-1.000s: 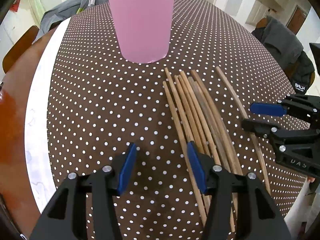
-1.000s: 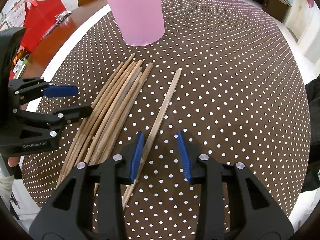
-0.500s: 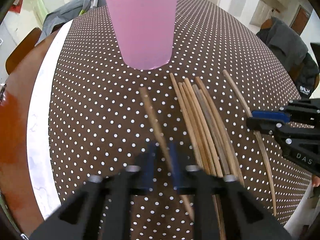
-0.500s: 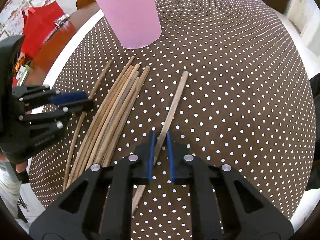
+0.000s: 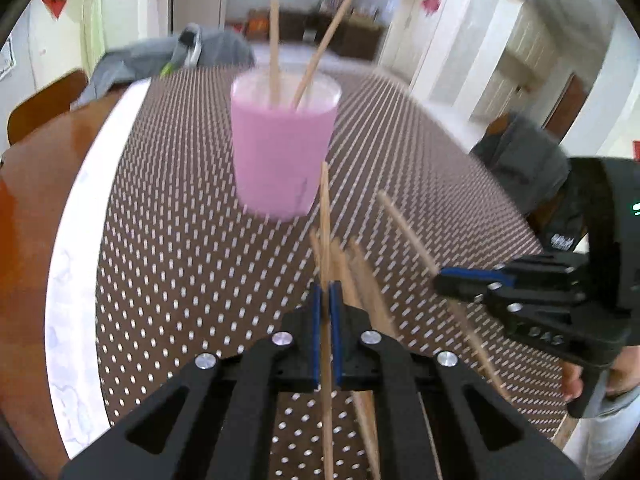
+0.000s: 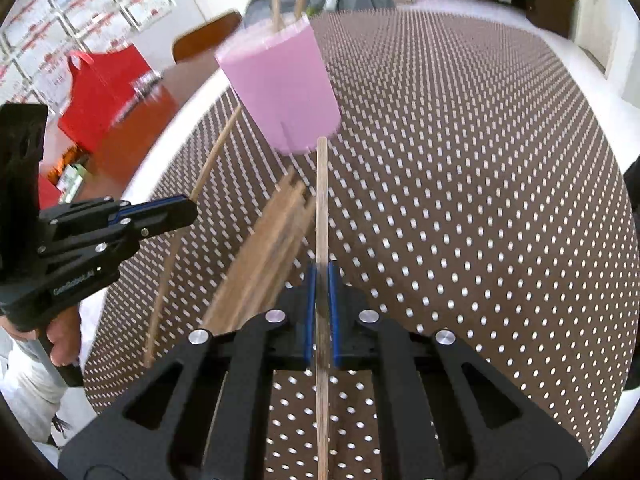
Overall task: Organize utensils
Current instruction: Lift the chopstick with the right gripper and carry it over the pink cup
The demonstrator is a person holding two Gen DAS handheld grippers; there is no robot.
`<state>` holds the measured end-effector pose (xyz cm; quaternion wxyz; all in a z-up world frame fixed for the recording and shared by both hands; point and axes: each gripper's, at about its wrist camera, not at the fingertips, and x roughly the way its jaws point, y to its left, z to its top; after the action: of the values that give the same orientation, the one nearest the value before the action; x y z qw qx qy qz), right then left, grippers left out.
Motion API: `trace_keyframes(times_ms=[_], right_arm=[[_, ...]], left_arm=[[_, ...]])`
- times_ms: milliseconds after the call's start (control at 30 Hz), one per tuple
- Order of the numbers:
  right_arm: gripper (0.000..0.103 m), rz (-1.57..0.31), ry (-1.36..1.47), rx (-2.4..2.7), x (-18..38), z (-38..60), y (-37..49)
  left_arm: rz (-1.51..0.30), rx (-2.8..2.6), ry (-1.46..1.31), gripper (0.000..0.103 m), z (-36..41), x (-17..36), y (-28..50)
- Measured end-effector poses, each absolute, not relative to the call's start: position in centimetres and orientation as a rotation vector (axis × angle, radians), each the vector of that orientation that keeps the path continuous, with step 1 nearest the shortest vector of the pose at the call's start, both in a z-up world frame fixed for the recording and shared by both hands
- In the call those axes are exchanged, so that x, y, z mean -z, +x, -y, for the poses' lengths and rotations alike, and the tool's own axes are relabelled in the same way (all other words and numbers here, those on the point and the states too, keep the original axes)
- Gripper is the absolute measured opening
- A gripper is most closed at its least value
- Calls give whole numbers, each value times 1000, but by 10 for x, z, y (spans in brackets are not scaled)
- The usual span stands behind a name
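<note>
Each gripper, left point(image 5: 325, 294) and right point(image 6: 321, 276), clenched one thin wooden chopstick point(image 5: 325, 216) point(image 6: 321, 200) pointing toward 12 o'clock. Two more stood in the pink plastic cup point(image 5: 282, 160) ahead. A loose, blurred bundle of chopsticks point(image 6: 264, 248), uncountable, lay on the brown polka-dot tabletop point(image 6: 460, 160).

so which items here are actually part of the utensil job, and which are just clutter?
Job items:
- pink cup, two chopsticks already standing in it
- chopstick in left gripper
- chopstick in right gripper
- loose chopsticks on the table

Just lying about:
- red bag
- grey clothing
- dark jacket on a chair
- polka-dot tablecloth
</note>
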<state>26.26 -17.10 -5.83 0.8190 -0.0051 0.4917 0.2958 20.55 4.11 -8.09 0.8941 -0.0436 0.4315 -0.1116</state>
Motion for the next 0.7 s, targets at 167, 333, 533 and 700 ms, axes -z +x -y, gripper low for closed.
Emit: trace_keyframes(times_ms=[167, 333, 533, 700], right_arm=[[7, -916, 34, -677, 30, 179, 258], [7, -774, 74, -696, -1, 194, 251], [7, -567, 123, -675, -41, 198, 244], [7, -417, 164, -643, -60, 184, 240]], left_arm=[[-708, 243, -82, 5, -35, 52, 189], [-583, 266, -99, 5, -43, 29, 176], [-526, 280, -126, 5, -56, 4, 181], [-454, 266, -133, 5, -63, -19, 176]])
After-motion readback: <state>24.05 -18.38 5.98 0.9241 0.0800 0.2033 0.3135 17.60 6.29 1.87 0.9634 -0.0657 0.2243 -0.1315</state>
